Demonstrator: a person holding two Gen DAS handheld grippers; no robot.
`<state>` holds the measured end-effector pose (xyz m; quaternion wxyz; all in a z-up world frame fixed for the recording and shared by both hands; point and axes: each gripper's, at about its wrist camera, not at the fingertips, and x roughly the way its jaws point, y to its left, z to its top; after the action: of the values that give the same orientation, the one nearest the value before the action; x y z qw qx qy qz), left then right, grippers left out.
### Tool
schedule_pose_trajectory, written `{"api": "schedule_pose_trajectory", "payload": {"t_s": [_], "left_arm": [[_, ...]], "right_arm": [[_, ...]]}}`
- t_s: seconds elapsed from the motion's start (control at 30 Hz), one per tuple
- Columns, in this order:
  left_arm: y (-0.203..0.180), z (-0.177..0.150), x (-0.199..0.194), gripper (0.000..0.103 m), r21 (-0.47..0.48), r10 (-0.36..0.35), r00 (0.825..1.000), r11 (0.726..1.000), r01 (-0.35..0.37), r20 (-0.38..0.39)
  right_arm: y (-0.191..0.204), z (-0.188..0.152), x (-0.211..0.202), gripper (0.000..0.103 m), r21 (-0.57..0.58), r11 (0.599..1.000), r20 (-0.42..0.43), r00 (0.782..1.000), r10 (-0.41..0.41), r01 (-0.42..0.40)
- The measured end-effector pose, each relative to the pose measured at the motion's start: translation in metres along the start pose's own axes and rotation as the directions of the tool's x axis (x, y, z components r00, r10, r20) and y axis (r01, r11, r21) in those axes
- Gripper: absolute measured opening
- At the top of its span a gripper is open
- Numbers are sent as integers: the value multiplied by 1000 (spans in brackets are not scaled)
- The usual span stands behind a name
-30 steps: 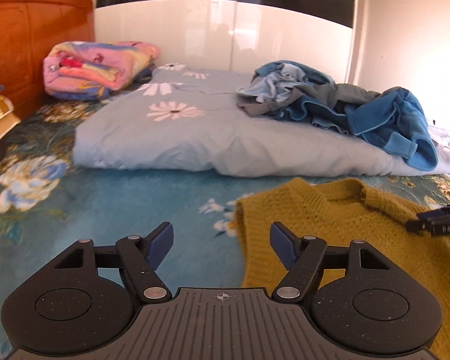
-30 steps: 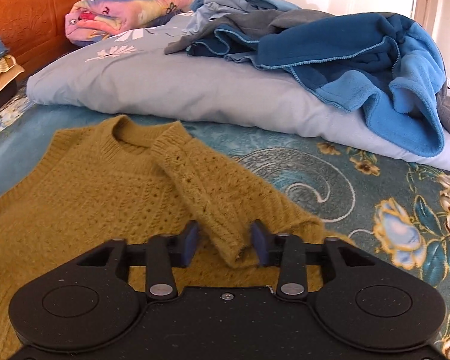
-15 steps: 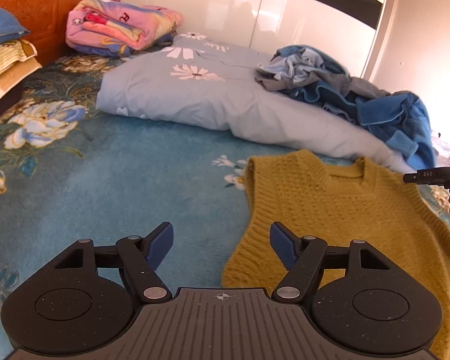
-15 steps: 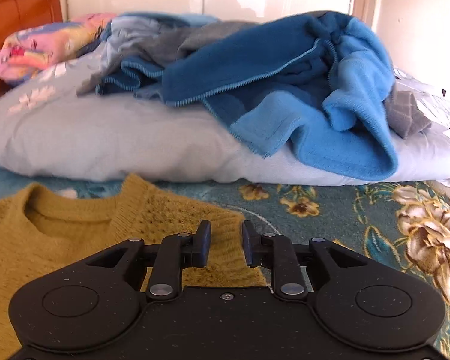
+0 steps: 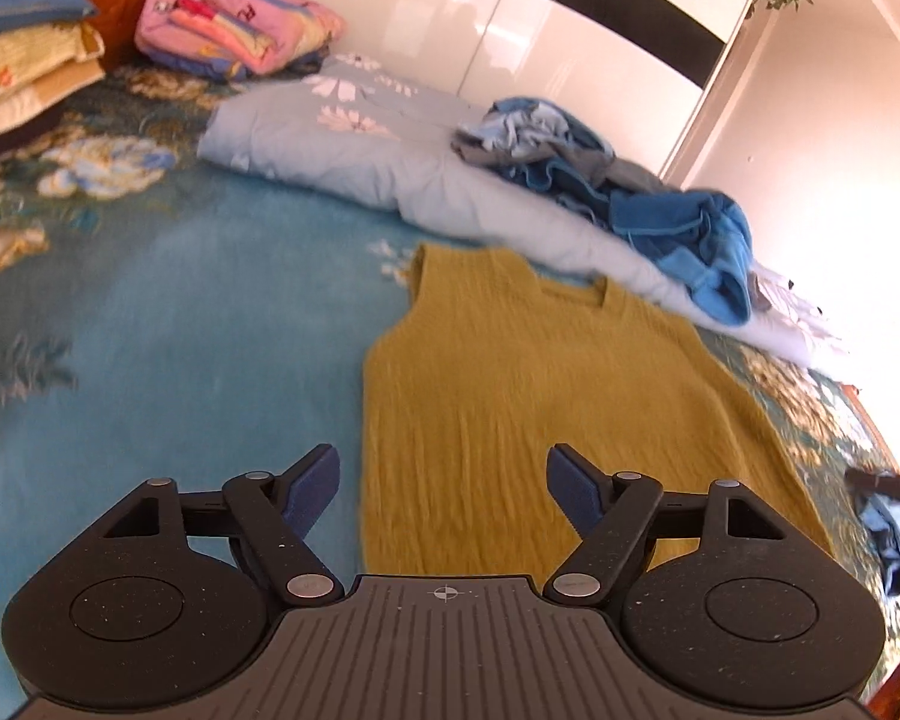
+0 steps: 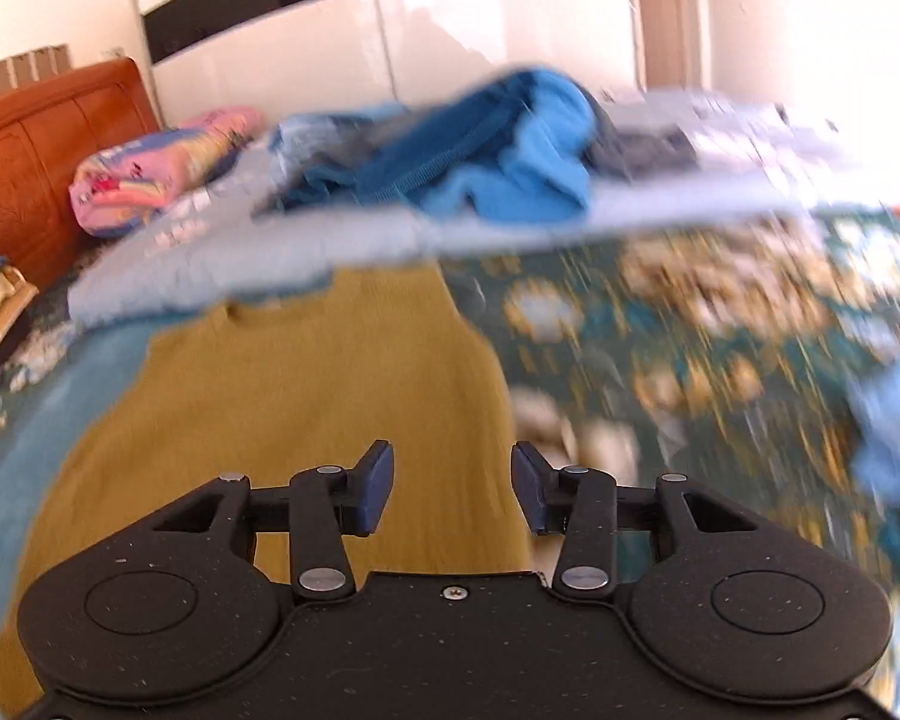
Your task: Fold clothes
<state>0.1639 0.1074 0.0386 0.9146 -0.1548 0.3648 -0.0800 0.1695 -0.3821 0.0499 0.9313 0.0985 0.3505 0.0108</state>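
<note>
Sweater (image 5: 546, 396) lay flat on the bed (image 5: 180, 360), neckline toward the pale duvet (image 5: 342, 156). Left hand-held gripper (image 5: 444, 486) and right hand-held gripper (image 6: 452, 483) both gaped empty above its hem; each should probably pinch a bottom corner squarely before folding upward.

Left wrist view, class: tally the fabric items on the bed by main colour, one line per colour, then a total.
Mustard yellow: 1, the knit sweater
Pale blue: 1, the flowered quilt
Pink: 1, the folded blanket
Blue mixed: 1, the heap of clothes
Total: 4
</note>
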Motion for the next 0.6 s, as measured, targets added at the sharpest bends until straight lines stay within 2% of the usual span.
{"api": "schedule_pose_trajectory", "payload": {"t_s": [0.1, 0.23, 0.3, 0.47, 0.53, 0.57, 0.6], "left_arm": [[-1, -22, -6, 74, -2, 14, 999, 1000, -14, -33], [-10, -48, -6, 74, 62, 66, 995, 996, -62, -70], [-15, -58, -7, 74, 81, 82, 993, 994, -76, -82], [-21, -75, -7, 74, 85, 60, 993, 995, -52, -101], [-25, -82, -6, 74, 86, 56, 992, 995, -47, -109], [-28, -85, -6, 74, 87, 50, 993, 995, -40, -111], [-30, -87, -7, 74, 96, 43, 993, 995, -33, -111]], "right_arm": [[-29, -52, -4, 43, 146, 989, -67, 998, -9, 18], [-49, -84, -9, 44, 329, 944, -30, 998, 50, -37], [-48, -91, -9, 44, 359, 932, -10, 998, 55, -48], [-31, -96, -11, 44, 380, 920, 16, 995, 100, -98], [-20, -96, -12, 38, 366, 923, 24, 993, 117, -118], [-13, -94, -13, 29, 346, 931, 31, 993, 110, -114], [-5, -92, -14, 28, 318, 942, 38, 995, 96, -103]]}}
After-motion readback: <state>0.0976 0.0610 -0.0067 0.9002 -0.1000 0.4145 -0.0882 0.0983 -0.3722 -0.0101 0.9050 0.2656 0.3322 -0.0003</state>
